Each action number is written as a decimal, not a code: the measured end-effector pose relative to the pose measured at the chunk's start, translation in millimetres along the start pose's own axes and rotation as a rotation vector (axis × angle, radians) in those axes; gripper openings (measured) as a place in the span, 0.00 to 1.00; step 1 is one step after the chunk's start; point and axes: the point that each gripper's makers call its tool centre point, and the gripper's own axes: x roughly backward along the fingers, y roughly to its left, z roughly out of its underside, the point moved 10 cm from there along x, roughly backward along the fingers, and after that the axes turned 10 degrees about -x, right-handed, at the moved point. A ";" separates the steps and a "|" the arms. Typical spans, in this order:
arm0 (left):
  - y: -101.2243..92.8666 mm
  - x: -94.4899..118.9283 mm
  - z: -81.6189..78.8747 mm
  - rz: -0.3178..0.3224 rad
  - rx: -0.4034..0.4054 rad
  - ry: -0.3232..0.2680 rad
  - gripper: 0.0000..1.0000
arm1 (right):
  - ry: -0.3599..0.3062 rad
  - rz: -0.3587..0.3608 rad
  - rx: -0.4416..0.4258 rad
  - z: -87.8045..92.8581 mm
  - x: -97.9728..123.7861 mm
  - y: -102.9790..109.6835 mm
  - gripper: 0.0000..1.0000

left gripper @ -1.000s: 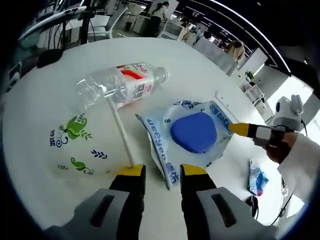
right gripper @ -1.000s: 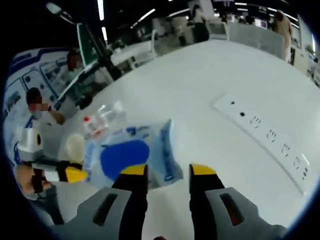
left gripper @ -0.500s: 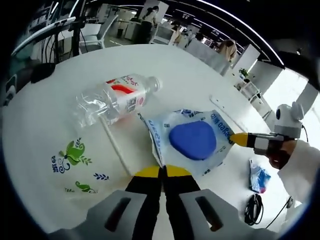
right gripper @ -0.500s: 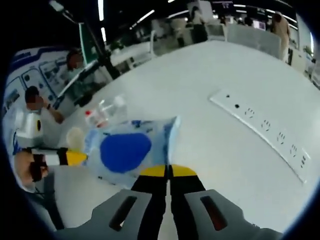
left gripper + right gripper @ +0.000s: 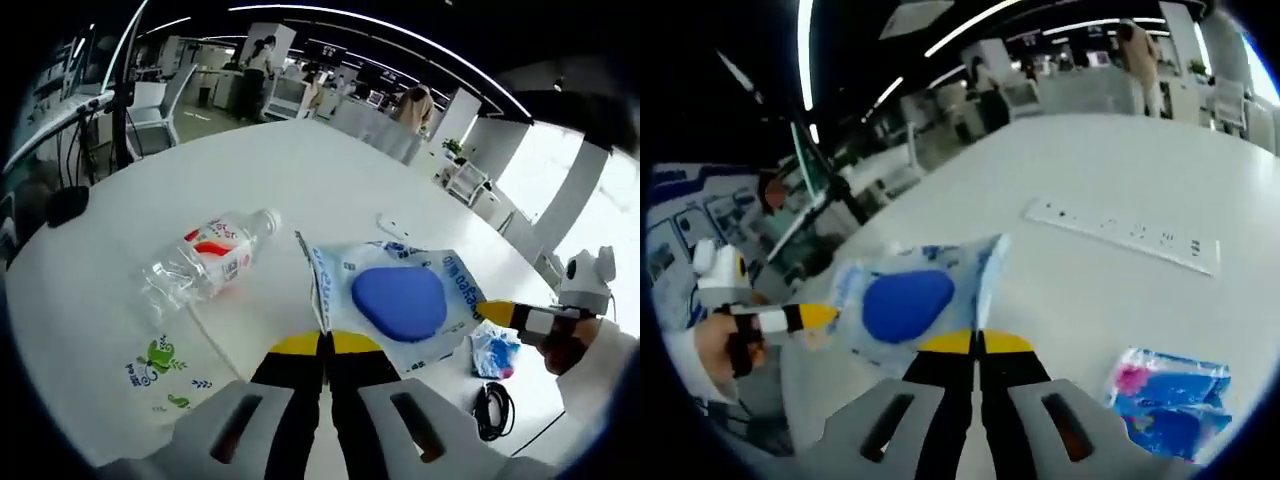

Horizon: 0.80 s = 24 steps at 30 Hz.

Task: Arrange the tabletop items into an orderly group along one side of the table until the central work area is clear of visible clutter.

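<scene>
Both grippers are pinching opposite edges of a blue-and-white plastic pouch [image 5: 400, 305] with a rounded blue item sealed inside, holding it stretched between them and apparently raised off the round white table [image 5: 300, 180]; the left gripper [image 5: 322, 343] is clamped with its yellow-tipped jaws pressed together on the pouch's near edge, and the right gripper [image 5: 975, 343] is likewise clamped on the opposite edge; in the left gripper view the right gripper's yellow tip is appearing at the far edge of the pouch, held by a person's hand [image 5: 565, 345].

Judging from this, the step in hand is carrying the pouch toward one side of the table; the next move calls for both hands travelling together, keeping the film taut, then lowering it beside the other items and releasing.

A clear plastic water bottle [image 5: 205, 262] is lying on its side on the table, left of the pouch, with a red-and-white label whose writing is too small to read; a thin white straw-like stick [image 5: 215, 345] is lying near it; green leaf decals [image 5: 160, 355] are showing below, seemingly on something clear; a small blue packet [image 5: 1170, 400] with pink print is resting near the table edge, beside a coiled black cable [image 5: 493, 410]; a white power strip [image 5: 1120, 235] is lying further back.

The pouch is carrying blue lettering along its borders, which I cannot read reliably.
</scene>
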 end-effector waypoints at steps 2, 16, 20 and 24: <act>-2.0 3.5 1.1 0.012 0.001 -0.003 0.00 | -0.036 0.001 -0.007 5.8 15.9 6.6 0.00; -29.5 32.8 -11.7 0.111 -0.070 -0.063 0.00 | -0.184 0.019 -0.132 48.1 88.7 24.4 0.00; -31.2 38.3 -14.6 0.139 -0.087 -0.074 0.00 | -0.215 0.007 -0.134 53.3 104.9 34.5 0.00; -32.0 43.6 -15.7 0.154 -0.067 -0.088 0.00 | -0.232 -0.007 -0.123 59.4 115.6 44.9 0.00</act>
